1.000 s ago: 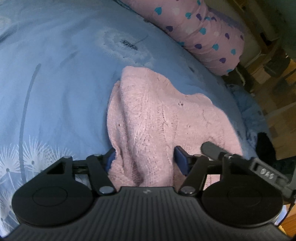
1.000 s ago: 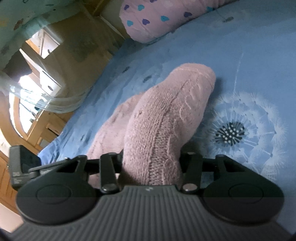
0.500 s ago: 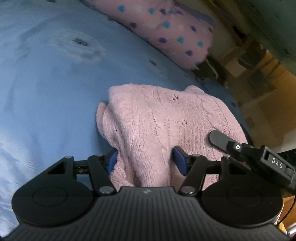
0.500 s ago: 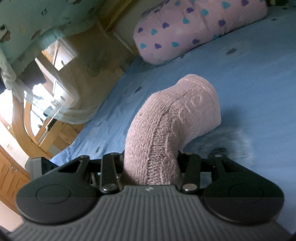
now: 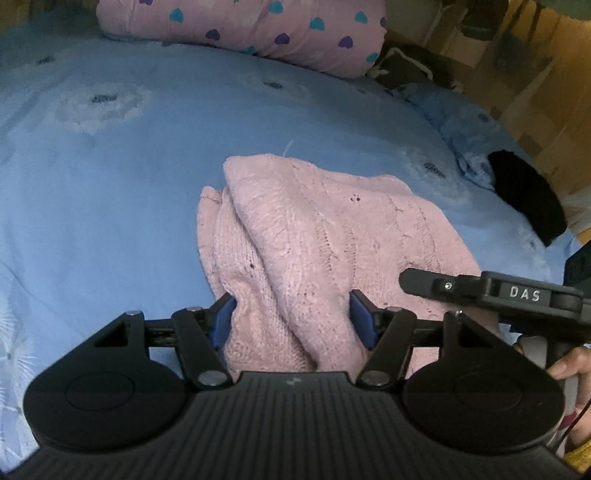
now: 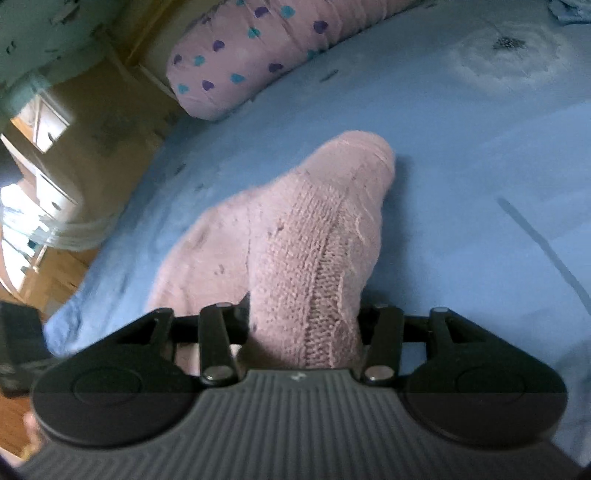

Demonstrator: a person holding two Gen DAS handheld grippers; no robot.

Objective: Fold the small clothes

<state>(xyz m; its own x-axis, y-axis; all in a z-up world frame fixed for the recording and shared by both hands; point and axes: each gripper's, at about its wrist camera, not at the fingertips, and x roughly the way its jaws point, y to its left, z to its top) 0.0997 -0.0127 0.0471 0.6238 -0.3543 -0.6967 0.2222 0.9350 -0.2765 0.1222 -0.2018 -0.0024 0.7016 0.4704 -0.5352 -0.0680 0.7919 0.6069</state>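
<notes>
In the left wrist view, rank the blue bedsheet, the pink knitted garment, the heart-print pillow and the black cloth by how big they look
1. blue bedsheet
2. pink knitted garment, though nearness enlarges it
3. heart-print pillow, farther off and cropped
4. black cloth

The right claw (image 6: 304, 321), jaws just opening, holds a pink knit garment (image 6: 317, 236) above blue bedding (image 6: 461, 155).

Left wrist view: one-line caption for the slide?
Left gripper clamps bunched pink knit garment over blue bedsheet; right gripper alongside.
</notes>
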